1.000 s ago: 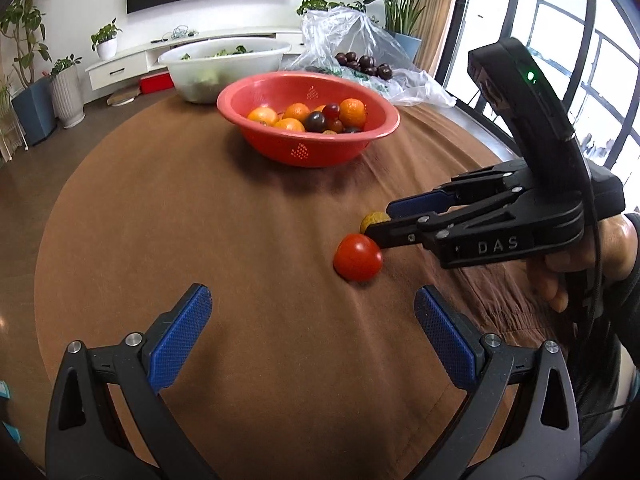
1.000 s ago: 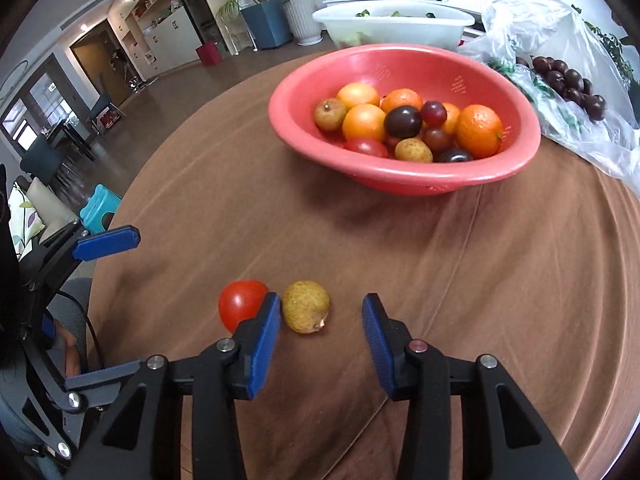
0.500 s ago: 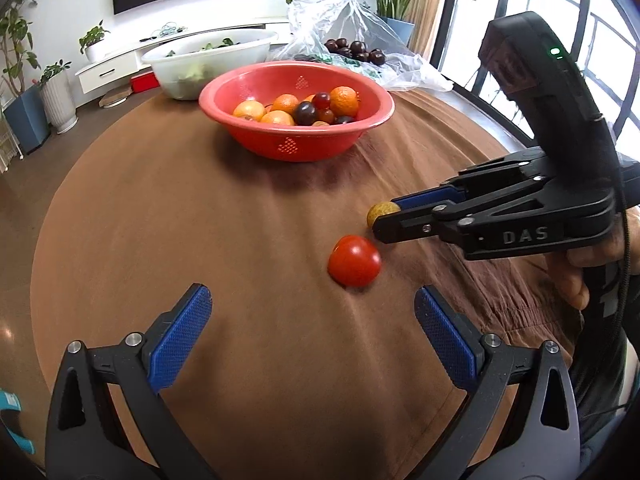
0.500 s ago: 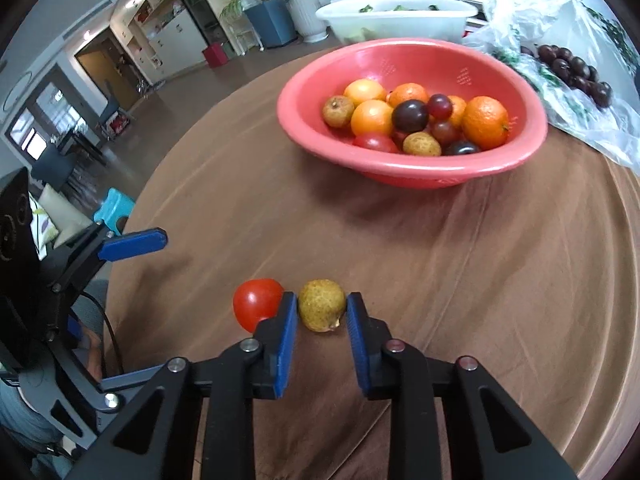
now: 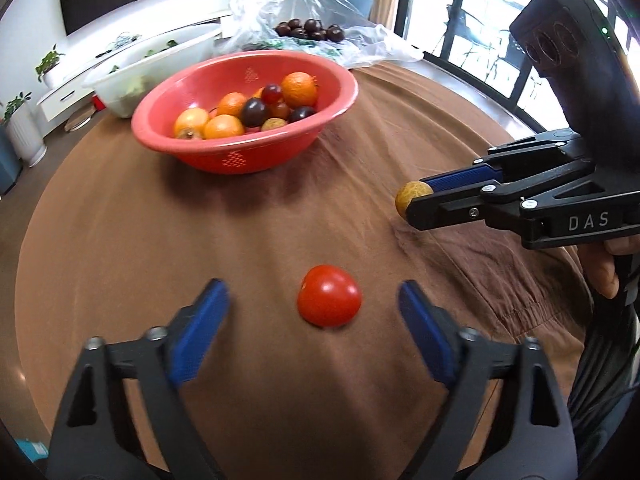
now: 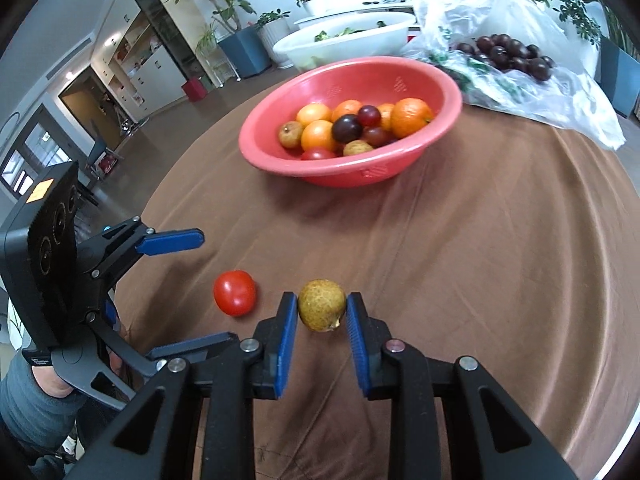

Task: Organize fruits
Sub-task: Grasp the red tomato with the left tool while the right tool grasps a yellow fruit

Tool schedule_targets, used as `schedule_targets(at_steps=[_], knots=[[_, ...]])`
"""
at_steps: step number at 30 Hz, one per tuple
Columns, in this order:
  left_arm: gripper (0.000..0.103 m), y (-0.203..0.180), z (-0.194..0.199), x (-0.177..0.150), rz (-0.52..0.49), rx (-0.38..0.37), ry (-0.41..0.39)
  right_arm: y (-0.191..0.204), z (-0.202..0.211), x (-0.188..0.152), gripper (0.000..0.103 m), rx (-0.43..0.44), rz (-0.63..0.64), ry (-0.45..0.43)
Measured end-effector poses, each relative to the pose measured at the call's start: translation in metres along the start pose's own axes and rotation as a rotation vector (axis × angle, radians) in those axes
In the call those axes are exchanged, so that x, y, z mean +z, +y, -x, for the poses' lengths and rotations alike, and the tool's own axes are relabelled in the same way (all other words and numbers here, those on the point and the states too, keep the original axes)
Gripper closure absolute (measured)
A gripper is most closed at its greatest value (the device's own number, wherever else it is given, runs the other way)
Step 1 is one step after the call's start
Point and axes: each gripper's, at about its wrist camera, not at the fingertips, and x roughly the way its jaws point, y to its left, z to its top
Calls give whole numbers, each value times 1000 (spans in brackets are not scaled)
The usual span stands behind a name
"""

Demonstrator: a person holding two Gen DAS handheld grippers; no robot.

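A red tomato [image 5: 329, 301] lies on the brown tablecloth between the open jaws of my left gripper [image 5: 314, 308]; it also shows in the right wrist view [image 6: 235, 293]. My right gripper [image 6: 322, 312] is shut on a small yellow-brown longan [image 6: 322, 305] and holds it above the cloth; this fruit shows at the right gripper's tips in the left wrist view [image 5: 412, 196]. A red bowl [image 5: 332, 120] with oranges, dark plums and longans stands farther back, also in the right wrist view [image 6: 436, 136].
A white basin [image 6: 384, 36] with greens stands behind the red bowl. A clear plastic bag [image 6: 568, 92] with dark plums lies at the back right. The round table's edge [image 6: 634, 416] curves close on the right. Floor and potted plants lie beyond.
My right gripper closed on the longan and lifted it off the cloth. My left gripper moved forward, so the tomato now lies between its open jaws.
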Motion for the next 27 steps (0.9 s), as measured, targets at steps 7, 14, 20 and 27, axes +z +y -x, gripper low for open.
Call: schedule_targets(at_steps=[7,14,20,27], knots=[[54,-9,-13,-1,-57,5,38,-1,7,0,75,2,-5,-11],[69,-4,-15,-2,-43,-11,26,-4,7,0,75,1,-16,-12],[73,-1,-11,-4,-28,-22,13,-3,7,1,75,1,-16,-13],[73,2,-4,-5,-8,-27,-7,0,7,3,75,4,-13,-22]])
